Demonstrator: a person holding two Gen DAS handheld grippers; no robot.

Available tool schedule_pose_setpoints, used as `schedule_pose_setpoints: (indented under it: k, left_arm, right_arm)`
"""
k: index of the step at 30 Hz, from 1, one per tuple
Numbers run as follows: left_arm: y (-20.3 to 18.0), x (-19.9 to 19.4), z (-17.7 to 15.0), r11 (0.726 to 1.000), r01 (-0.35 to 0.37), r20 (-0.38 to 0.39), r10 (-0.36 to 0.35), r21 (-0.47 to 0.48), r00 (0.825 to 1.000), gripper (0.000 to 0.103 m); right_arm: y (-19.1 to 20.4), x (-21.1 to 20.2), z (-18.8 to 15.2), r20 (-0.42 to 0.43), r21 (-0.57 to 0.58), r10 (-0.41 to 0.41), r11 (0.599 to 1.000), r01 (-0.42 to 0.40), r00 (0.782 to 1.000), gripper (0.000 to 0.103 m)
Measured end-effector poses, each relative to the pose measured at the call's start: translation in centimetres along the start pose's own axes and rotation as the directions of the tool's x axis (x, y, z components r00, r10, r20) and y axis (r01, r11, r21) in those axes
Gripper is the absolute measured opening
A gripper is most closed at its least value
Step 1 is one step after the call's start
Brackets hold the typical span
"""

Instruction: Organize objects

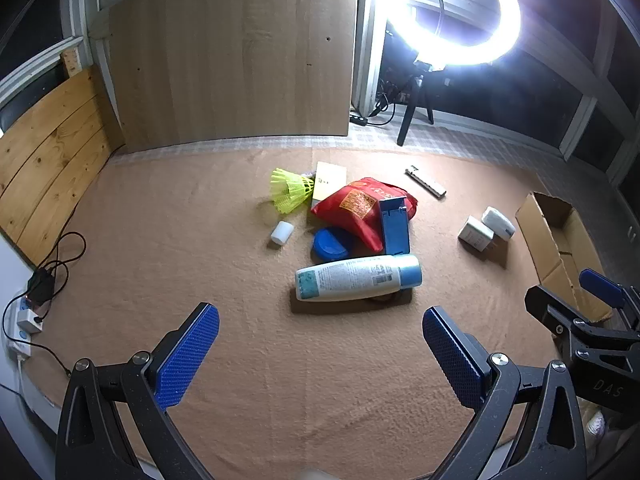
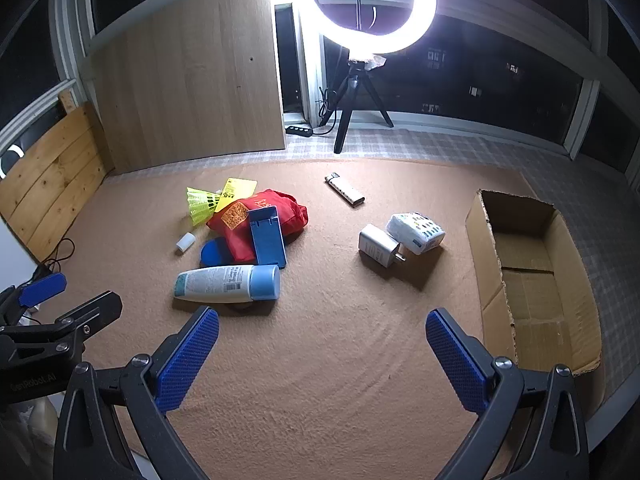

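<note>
A pile lies on the tan mat: a white bottle with a blue cap (image 1: 358,278) (image 2: 227,283) on its side, a blue stand (image 1: 395,227) (image 2: 267,237), a red bag (image 1: 360,208) (image 2: 260,216), a blue round case (image 1: 331,244), yellow shuttlecocks (image 1: 289,190) (image 2: 200,202), a small white cylinder (image 1: 282,233) (image 2: 185,242). A white charger (image 2: 378,245) and a tissue pack (image 2: 416,232) lie near an open cardboard box (image 2: 532,280). My left gripper (image 1: 320,356) and right gripper (image 2: 322,356) are both open and empty above the mat's near side.
A ring light on a tripod (image 2: 360,80) stands at the back. A lighter-like stick (image 2: 345,192) lies on the mat. Wooden boards (image 1: 236,56) line the back and left. A power strip with cables (image 1: 30,312) sits at the left edge.
</note>
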State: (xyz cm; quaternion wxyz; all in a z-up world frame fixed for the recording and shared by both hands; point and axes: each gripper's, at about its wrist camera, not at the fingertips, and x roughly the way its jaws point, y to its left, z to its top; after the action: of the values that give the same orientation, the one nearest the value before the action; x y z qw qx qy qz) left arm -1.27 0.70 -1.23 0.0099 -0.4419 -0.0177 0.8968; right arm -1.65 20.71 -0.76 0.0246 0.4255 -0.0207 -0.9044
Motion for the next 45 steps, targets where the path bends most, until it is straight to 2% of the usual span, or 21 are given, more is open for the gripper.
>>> schedule_pose_setpoints:
  k: [45]
  left_arm:
    - [0.0,2.2,1.2,1.0,0.003,-0.022,-0.003,0.0,1.0,0.103]
  right_arm:
    - [-0.7,2.1,0.8,-0.037,0.024,-0.002,1.0,0.003,0.999,0.102]
